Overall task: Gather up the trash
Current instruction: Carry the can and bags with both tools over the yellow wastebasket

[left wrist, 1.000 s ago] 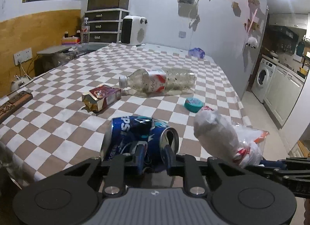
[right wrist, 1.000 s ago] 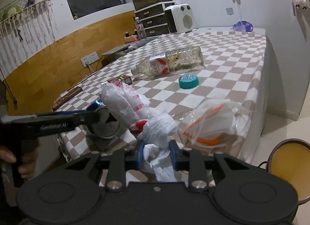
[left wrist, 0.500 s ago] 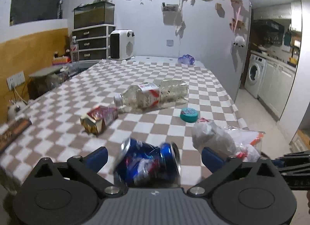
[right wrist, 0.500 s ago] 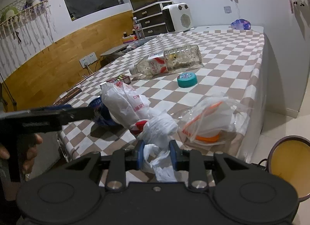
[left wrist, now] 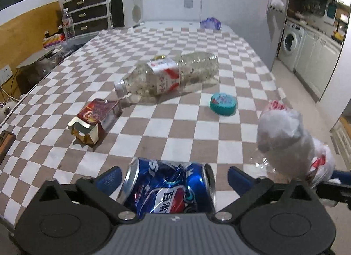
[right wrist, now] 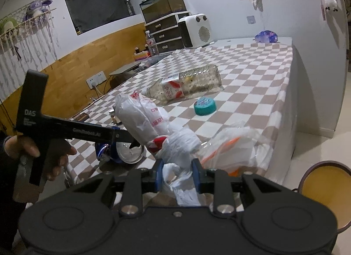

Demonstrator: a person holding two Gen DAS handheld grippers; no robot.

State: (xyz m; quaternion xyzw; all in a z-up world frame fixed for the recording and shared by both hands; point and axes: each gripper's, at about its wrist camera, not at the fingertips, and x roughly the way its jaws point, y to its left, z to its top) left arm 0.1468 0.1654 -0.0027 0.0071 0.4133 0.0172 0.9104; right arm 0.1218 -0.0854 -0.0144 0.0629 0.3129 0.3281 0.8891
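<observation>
My left tool (left wrist: 173, 175) is spread wide around the crushed blue can (left wrist: 169, 187) lying at the tabletop's (left wrist: 166, 127) near edge. My right tool (right wrist: 178, 172) is pinching the white plastic bag (right wrist: 175, 143) beside that edge.

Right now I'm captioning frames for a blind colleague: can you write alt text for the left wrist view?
The open left claw straddles a crushed blue Pepsi can lying on a checkered tablecloth. Beyond lie a torn red snack box, a clear plastic bottle on its side and a teal lid; a white plastic bag is at right.
</observation>
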